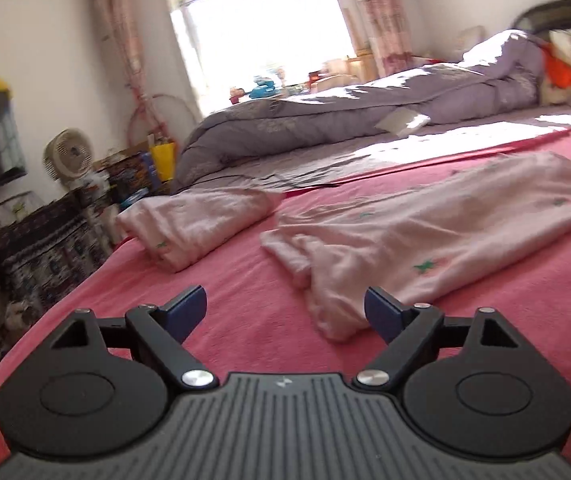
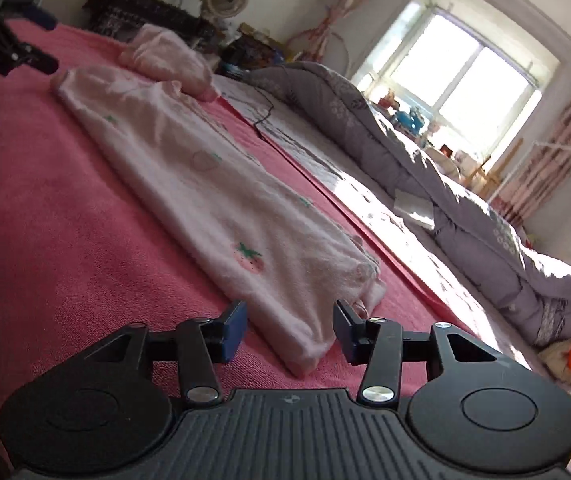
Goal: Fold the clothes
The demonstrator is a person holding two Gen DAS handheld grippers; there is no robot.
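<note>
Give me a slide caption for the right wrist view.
Open right claw at the end of a pink strawberry-print garment on the pink bedspread.

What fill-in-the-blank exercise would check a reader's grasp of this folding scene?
1. The long pink garment is printed with small ____.
2. It lies on a ____ bedspread.
3. The left gripper is open and holds ____.
4. A second, already folded pink garment lies nearer the ____ gripper.

Missing words: strawberries; pink; nothing; left
</note>
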